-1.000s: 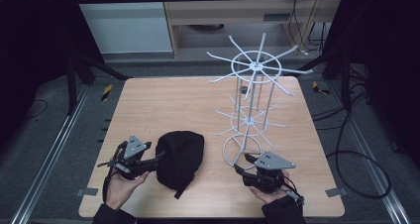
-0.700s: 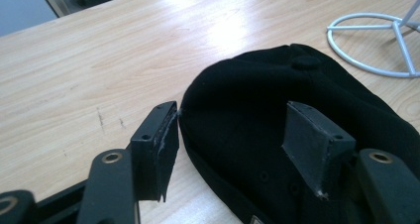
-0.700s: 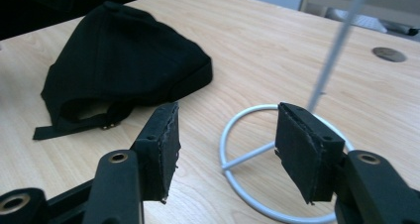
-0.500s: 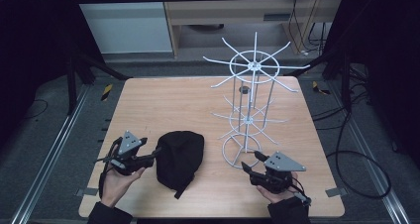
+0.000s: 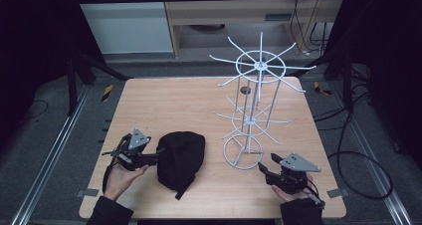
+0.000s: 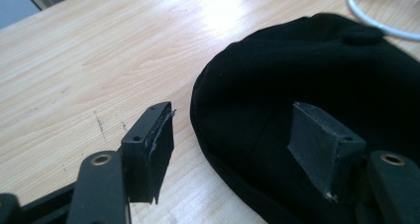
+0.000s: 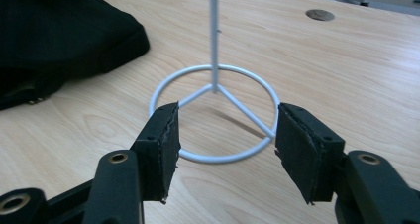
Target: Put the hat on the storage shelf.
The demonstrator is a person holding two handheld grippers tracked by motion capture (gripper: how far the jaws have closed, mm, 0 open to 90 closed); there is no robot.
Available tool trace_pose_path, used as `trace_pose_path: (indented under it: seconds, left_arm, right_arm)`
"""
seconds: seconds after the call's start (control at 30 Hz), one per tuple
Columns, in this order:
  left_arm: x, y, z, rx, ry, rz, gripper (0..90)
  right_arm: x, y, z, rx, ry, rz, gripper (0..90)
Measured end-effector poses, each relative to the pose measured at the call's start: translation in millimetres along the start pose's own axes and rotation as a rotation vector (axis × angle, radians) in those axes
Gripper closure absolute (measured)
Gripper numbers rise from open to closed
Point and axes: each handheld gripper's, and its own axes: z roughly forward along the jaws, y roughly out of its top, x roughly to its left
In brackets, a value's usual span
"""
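A pale wooden table (image 5: pixel 174 105) stands in a dim room with dark frames around it. At its near edge a person's left hand holds the left gripper (image 5: pixel 149 157) low and level, jaws wide apart and empty, straddling the edge of a soft black fabric cap (image 5: pixel 181 155). The right gripper (image 5: pixel 263 169), also wide open and empty, points at the round base of a white wire rack (image 5: pixel 254 108).

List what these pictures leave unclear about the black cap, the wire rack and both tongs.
- Black cap: in the left gripper view the bottom and right edges cut it off, and one jaw of the left tongs covers part of it.
- White wire rack: the right gripper view's top edge cuts off the pole above its ring base.
- Cap's underside: hidden against the table.
- Right tongs: too small in the high view to judge the jaw gap.
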Motion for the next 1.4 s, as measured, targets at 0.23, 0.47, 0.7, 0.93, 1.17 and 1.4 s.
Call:
trace_pose_path:
  seconds: [0.23, 0.47, 0.7, 0.93, 1.17, 1.4]
  left_arm:
    - [6.3, 1.5, 23.8, 0.033, -0.039, 0.004, 31.8]
    - [8.3, -0.7, 39.8, 0.062, -0.108, -0.023, 39.1]
    - [10.4, -3.0, 44.6, 0.111, -0.098, -0.060, 68.8]
    - [10.7, -3.2, 44.4, 0.124, -0.090, -0.097, 88.7]
    - [12.8, -4.2, 23.7, 0.045, -0.102, -0.139, 90.0]
    - [10.1, 1.1, -8.5, -0.090, -0.096, -0.132, 90.0]
  right_arm:
    - [-11.0, -4.4, 3.7, 0.019, -0.017, 0.018, 42.8]
    - [-18.4, -7.2, 7.9, 0.039, -0.029, 0.018, 43.0]
    - [-23.1, -7.4, 8.5, 0.040, -0.039, 0.023, 44.2]
    - [-28.0, -7.7, 6.4, 0.033, -0.055, 0.032, 45.2]
    - [-31.6, -8.6, 3.3, 0.029, -0.061, 0.045, 45.4]
    - [-34.0, -8.9, 0.8, 0.020, -0.069, 0.045, 45.4]
